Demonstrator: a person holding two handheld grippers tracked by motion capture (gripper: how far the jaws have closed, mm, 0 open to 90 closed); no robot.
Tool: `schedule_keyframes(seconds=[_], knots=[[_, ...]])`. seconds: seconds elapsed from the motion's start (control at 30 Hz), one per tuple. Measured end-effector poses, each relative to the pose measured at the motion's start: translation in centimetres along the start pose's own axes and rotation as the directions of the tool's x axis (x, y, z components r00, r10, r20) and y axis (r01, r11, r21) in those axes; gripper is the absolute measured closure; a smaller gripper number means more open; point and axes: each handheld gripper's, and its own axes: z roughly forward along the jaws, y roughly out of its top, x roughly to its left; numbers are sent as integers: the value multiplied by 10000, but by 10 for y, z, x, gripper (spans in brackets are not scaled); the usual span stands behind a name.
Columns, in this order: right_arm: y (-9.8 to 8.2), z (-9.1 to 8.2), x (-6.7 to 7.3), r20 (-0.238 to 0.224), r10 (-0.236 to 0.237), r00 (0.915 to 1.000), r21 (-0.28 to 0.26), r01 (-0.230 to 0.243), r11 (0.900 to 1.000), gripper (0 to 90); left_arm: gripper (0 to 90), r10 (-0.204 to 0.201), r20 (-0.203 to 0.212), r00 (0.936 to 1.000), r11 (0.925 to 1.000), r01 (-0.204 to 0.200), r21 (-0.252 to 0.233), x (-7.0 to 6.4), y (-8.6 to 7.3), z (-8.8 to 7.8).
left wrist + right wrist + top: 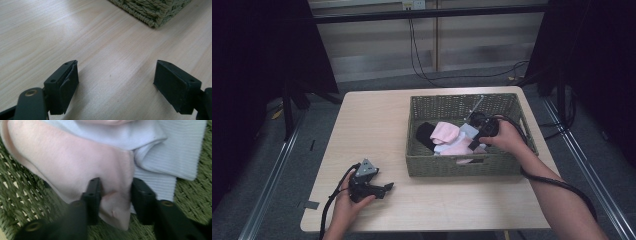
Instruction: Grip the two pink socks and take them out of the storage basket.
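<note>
A green woven basket [462,165] on the right half of the table holds several socks. A pink sock [62,162] lies over a pale blue one [160,152] on the basket's woven floor [15,195]. My right gripper [115,192] reaches down into the basket [474,142], and its jaws pinch a bunched fold of the pink sock [459,147]. A black sock [424,134] lies at the basket's left. My left gripper [387,187] rests near the table's front left, open, with bare wood between its jaws [116,85].
The basket's corner [152,10] stands ahead and to the right of the left gripper. The light wooden table [372,130] has bare room left of the basket. Cables trail from both grippers. Dark curtains flank the table.
</note>
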Motion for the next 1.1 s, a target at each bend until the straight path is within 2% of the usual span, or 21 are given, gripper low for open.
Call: schedule_keyframes(seconds=[0.07,0.13,0.33,0.4,0.43,0.47,0.5,0.73,1.1], knots=[[0,0,1,-12,-60,10000,135,61,9999,823,194,-2,0,10000,10000,2,-2,0,0,0],[0,-3,2,-286,11,9996,79,-9,10000,842,194,0,1,10000,10000,0,-1,0,0,0],[0,-23,1,-341,135,9993,226,-128,9997,849,194,-9,-2,10000,10000,9,-8,0,0,0],[2,-34,1,-319,24,9995,269,-15,9996,849,194,-80,-12,10000,9999,80,-75,-1,0,0],[2,-34,1,-319,24,9995,269,-15,9996,849,194,-80,-12,10000,9999,80,-75,-1,0,0],[2,-40,2,-380,20,9993,258,-10,9997,850,194,-81,-11,10000,9999,81,-78,-1,0,0],[5,-52,3,-298,-63,9995,338,73,9994,849,194,-84,-12,10000,9999,84,-78,-1,0,0],[9,-89,9,-399,-153,9991,66,156,9999,849,194,-31,-28,10000,10000,31,-63,0,0,0],[8,-126,17,-349,-365,9987,-223,357,9991,849,194,-24,-21,10000,10000,24,-35,0,0,0]])
